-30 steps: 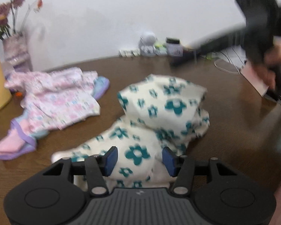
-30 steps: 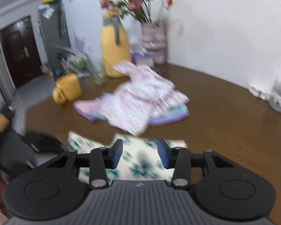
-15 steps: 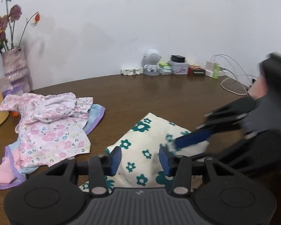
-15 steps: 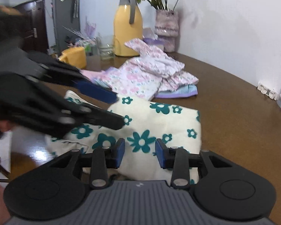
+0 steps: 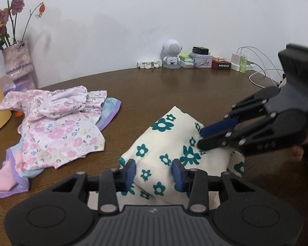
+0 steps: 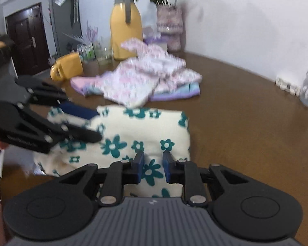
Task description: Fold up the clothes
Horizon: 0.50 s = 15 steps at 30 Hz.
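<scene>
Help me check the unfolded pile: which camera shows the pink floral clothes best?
The left wrist view: there the pink floral clothes lie sharp and nearly whole on the table, showing their purple trim. The right wrist view shows the same heap blurred, farther off, in front of the yellow jug.

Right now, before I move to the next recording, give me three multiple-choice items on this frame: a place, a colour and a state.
1. Where does the pink floral pile lie, in the left wrist view?
A. left of the cream garment
B. on top of it
C. on the floor

2. The cream garment's flowers are:
A. red
B. teal
C. yellow

3. The cream garment is:
A. hanging
B. spread flat in a single layer
C. folded over, lying on the table

Key: A, the pile lies apart to its left; B, teal blooms; C, doubled layers show.
</scene>
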Motion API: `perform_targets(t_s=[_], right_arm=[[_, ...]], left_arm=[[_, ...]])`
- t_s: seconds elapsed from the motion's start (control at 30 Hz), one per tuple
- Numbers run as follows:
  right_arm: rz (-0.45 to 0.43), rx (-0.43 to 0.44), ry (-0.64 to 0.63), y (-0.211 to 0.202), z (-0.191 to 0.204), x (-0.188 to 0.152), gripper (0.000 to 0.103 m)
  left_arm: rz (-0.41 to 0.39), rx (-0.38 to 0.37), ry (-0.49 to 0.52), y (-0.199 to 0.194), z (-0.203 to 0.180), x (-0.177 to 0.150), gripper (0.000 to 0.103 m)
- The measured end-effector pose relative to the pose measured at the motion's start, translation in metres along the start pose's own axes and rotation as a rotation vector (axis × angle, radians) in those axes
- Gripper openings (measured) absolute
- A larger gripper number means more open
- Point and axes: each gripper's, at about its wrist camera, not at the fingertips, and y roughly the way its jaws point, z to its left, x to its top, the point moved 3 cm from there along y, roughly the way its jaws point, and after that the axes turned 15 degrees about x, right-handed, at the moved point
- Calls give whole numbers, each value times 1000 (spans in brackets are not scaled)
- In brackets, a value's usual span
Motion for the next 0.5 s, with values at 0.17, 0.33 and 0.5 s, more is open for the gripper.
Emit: perform_targets(t_s=[0.17,0.33,0.5], right_arm=[[-45,30,12,-15,-2,1,21],[-51,7,-181,-64,16,-9,54],[159,-34,-463,-50,37,-30,65]], left_arm=[[1,2,-4,1,1,-1,38],[4,-5,-7,0,2,-1,38],[7,4,12,-1,-1,0,38]])
